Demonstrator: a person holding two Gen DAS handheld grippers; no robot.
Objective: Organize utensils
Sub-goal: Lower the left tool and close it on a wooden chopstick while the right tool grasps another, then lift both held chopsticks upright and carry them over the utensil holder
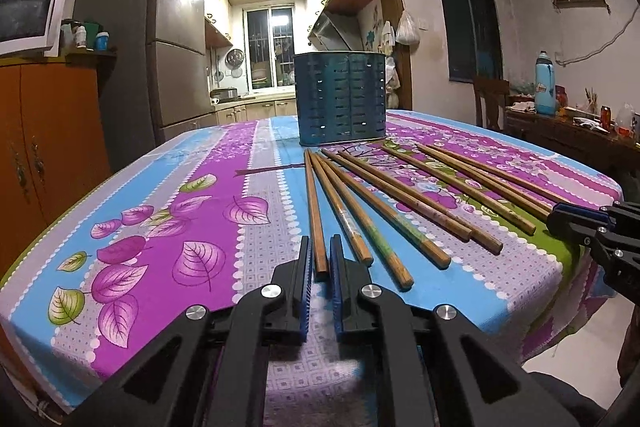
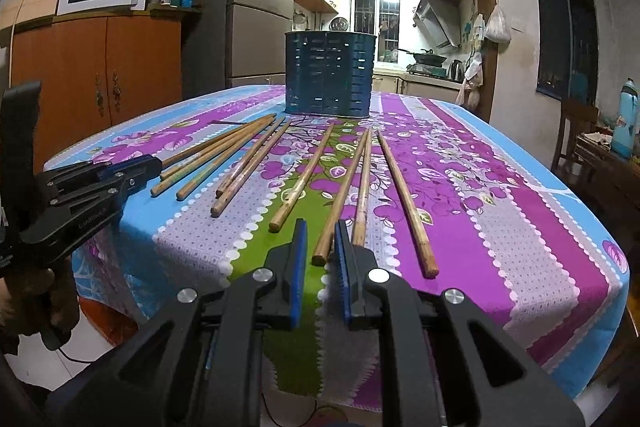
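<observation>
Blue-padded left gripper (image 1: 321, 259) sits lowest in the left wrist view, jaws drawn in to a narrow gap round the near end of the leftmost chopstick (image 1: 314, 211); pads look pressed on it, so it's gripping that stick; right gripper (image 2: 321, 241) likewise nearly closed, near end of one chopstick (image 2: 344, 193) between its pads, gripped as far as can be told.

Places given rel. to the dark blue slotted utensil holder (image 1: 340, 99), which stands upright on the floral tablecloth (image 1: 168, 211) toward the far side of the table: remaining chopsticks (image 1: 404, 203) lie flat in front of the holder, fanned out w/ far tips converging near its base and near ends spread toward the table's front edge; held leftmost stick lies just below the holder's left corner; stick in the right gripper runs from in front of the holder's right part.

Behind the holder: kitchen doorway w/ lit window (image 1: 269, 45); left of holder, fridge (image 1: 168, 39) and orange cabinet (image 1: 48, 147); right of holder, blue bottle (image 1: 545, 83) on a side table.
</observation>
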